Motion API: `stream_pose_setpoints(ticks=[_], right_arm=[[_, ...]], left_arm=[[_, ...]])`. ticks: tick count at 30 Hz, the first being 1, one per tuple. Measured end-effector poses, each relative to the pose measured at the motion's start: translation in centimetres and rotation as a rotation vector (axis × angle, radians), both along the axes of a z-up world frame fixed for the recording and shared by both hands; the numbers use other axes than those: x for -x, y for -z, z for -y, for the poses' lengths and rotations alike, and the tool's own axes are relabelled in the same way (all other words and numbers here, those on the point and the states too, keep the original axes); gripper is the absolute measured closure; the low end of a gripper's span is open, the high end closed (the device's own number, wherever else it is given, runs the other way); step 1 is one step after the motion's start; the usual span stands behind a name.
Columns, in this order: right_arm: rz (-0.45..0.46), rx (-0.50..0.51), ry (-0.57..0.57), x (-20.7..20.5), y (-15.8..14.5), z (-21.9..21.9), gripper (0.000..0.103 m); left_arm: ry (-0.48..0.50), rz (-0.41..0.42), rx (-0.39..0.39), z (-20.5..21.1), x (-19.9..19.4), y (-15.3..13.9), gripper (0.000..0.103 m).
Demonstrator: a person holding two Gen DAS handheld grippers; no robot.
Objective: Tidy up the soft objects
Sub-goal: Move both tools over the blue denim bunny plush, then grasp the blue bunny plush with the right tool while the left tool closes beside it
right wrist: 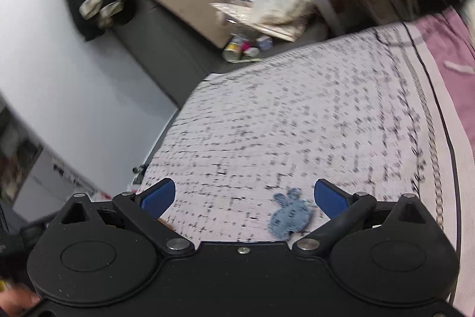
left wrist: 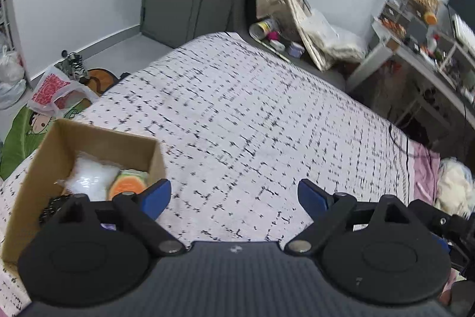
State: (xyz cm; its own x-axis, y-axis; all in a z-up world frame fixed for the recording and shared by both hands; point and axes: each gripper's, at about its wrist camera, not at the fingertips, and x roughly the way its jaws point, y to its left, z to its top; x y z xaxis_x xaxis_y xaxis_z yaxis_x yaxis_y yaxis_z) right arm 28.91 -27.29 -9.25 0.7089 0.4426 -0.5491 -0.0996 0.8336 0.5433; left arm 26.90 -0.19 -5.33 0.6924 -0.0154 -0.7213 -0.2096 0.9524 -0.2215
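Blue bunny-shaped soft piece (right wrist: pixel 289 216) lies flat on the bed (right wrist: pixel 297 124), just inside the right hand-held gripper (right wrist: pixel 245 195), whose jaws are spread wide and empty. It should be centred between the fingers, pinched low, then carried to the cardboard box (left wrist: pixel 35 177); the left hand-held gripper (left wrist: pixel 234 193) is likewise held wide beside that box.
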Motion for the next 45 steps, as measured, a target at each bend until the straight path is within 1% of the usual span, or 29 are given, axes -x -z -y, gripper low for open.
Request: stream_pose_setpoints(ticks=[3, 7, 10, 12, 14, 18, 21, 24, 26, 30, 33, 35, 37, 38, 39, 40, 41, 42, 44, 45], right_arm=[[-0.044, -0.047, 0.02, -0.6, 1.3, 1.3, 0.002], [-0.075, -0.048, 0.033, -1.6, 2.6, 1.9, 0.002], [-0.128, -0.079, 0.043, -2.4, 3.8, 2.5, 0.004], [-0.172, -0.128, 0.05, -2.9, 4.8, 2.9, 0.011], [-0.202, -0.157, 0.058, -3.2, 5.4, 3.2, 0.015], [-0.26, -0.199, 0.057, -3.8, 6.6, 3.7, 0.029], [-0.298, -0.209, 0.06, -4.4, 7.5, 3.6, 0.036], [-0.316, -0.219, 0.056, -4.8, 8.1, 3.5, 0.038], [-0.327, -0.213, 0.057, -5.2, 8.6, 3.2, 0.039], [-0.36, -0.225, 0.058, -6.0, 10.1, 2.9, 0.045], [-0.368, -0.242, 0.057, -6.4, 10.5, 2.8, 0.049], [-0.372, -0.258, 0.054, -6.8, 10.8, 2.8, 0.05], [-0.376, -0.268, 0.047, -7.0, 11.1, 2.7, 0.051], [-0.377, -0.269, 0.043, -7.1, 11.2, 2.6, 0.053], [-0.379, -0.27, 0.039, -7.2, 11.4, 2.5, 0.059], [-0.384, -0.273, 0.037, -7.3, 11.5, 2.5, 0.062], [-0.394, -0.276, 0.036, -7.4, 11.8, 2.4, 0.07], [-0.407, -0.283, 0.036, -7.5, 12.1, 2.4, 0.078], [-0.419, -0.288, 0.035, -7.6, 12.4, 2.4, 0.085], [-0.418, -0.286, 0.032, -7.5, 12.4, 2.4, 0.086]], left_arm=[[0.043, -0.023, -0.037, 1.7, -1.3, 0.5, 0.012], [0.054, -0.043, -0.02, 2.8, -2.6, 1.0, 0.012], [0.063, -0.053, -0.014, 3.6, -3.3, 1.4, 0.012], [0.068, -0.064, -0.02, 4.1, -3.8, 1.7, 0.012], [0.076, -0.078, -0.024, 4.6, -4.4, 2.2, 0.012], [0.099, -0.11, 0.014, 5.5, -5.5, 3.6, 0.012], [0.113, -0.131, 0.038, 6.4, -6.0, 4.7, 0.012], [0.147, -0.136, 0.032, 7.3, -6.2, 5.8, 0.013], [0.166, -0.146, 0.05, 7.6, -6.4, 6.5, 0.015], [0.195, -0.15, 0.073, 8.2, -6.8, 7.8, 0.016], [0.199, -0.149, 0.101, 8.3, -7.0, 8.7, 0.021], [0.189, -0.158, 0.141, 8.1, -7.1, 9.3, 0.03], [0.189, -0.17, 0.162, 8.0, -7.3, 9.8, 0.035], [0.187, -0.176, 0.173, 8.0, -7.4, 10.1, 0.039], [0.184, -0.183, 0.19, 7.9, -7.5, 10.4, 0.041], [0.182, -0.189, 0.203, 7.8, -7.6, 10.6, 0.046], [0.18, -0.194, 0.214, 7.8, -7.6, 10.8, 0.05], [0.179, -0.197, 0.22, 7.8, -7.7, 10.9, 0.052], [0.182, -0.196, 0.234, 7.8, -7.7, 11.1, 0.057], [0.184, -0.196, 0.242, 7.8, -7.8, 11.1, 0.058]])
